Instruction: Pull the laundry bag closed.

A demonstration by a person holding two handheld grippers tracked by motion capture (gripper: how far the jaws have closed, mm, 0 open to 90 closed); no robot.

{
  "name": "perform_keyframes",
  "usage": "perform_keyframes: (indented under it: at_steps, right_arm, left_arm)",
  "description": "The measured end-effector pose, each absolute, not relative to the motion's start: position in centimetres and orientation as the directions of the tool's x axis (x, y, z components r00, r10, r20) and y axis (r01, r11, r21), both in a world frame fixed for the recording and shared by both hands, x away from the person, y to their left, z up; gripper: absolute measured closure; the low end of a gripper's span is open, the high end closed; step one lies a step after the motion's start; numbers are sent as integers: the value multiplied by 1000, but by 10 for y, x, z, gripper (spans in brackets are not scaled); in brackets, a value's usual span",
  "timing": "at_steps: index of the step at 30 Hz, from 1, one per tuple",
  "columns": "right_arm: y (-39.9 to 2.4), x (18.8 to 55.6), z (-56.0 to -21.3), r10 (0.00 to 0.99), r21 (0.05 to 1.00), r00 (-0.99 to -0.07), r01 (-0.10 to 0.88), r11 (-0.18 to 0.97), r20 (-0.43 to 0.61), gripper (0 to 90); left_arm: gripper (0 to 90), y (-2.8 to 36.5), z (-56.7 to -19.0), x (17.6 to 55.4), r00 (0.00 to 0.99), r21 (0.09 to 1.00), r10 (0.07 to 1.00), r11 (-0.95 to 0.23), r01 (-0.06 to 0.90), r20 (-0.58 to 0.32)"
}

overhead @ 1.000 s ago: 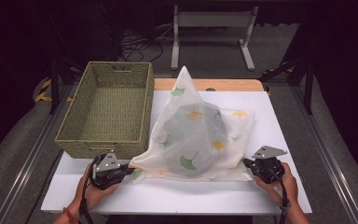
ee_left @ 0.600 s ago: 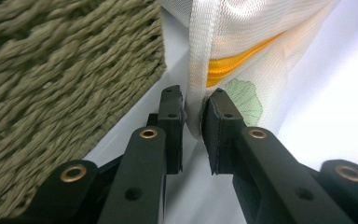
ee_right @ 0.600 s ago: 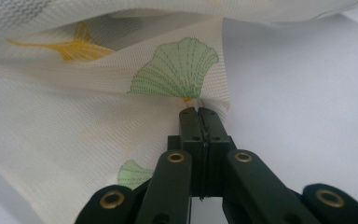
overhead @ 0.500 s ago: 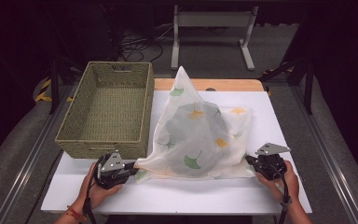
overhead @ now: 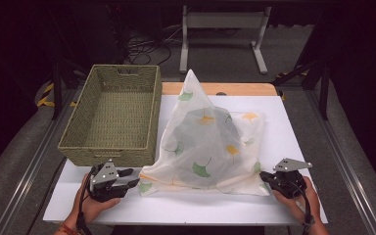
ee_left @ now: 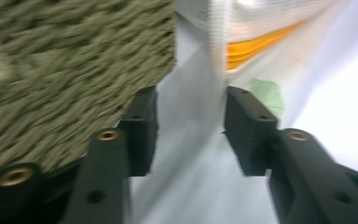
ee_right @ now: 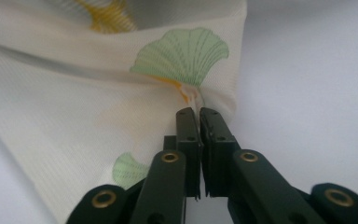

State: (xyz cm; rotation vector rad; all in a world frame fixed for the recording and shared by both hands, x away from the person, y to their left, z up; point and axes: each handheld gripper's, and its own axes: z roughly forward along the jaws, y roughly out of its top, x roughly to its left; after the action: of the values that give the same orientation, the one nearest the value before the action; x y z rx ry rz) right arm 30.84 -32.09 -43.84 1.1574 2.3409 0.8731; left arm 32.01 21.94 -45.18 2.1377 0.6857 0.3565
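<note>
Tabletop is white under a dark room. Left gripper, jaws just opened and apart, holds nothing; right gripper pinches the cloth corner. This sheer cloth with ginkgo leaves lies beside the woven basket, its peak pointing to the far side.
</note>
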Motion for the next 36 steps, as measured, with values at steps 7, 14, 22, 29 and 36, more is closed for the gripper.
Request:
perform_keyframes:
  at_steps: [7, 14, 22, 29, 36]
  right_arm:
    - [-322, 296, -430, 799, 719, -596, 520, 462, -83, 723]
    - [-321, 293, -420, 813, 780, -568, 447, 438, -131, 585]
    - [-332, 298, -415, 845, 819, -508, 405, 406, -168, 384]
    - [-342, 309, -423, 873, 810, -424, 406, 422, -243, 207]
    - [-345, 317, -430, 883, 822, -427, 422, 383, -193, 149]
  left_arm:
    - [344, 231, -444, 319, 769, 829, 639, -433, 354, 5]
    - [261, 233, -439, 317, 754, 831, 655, -444, 334, 47]
    - [184, 239, -434, 315, 726, 857, 686, -402, 324, 47]
    - [108, 253, -440, 311, 684, 857, 727, -384, 344, 51]
    - [72, 260, -450, 314, 662, 832, 748, -402, 383, 57]
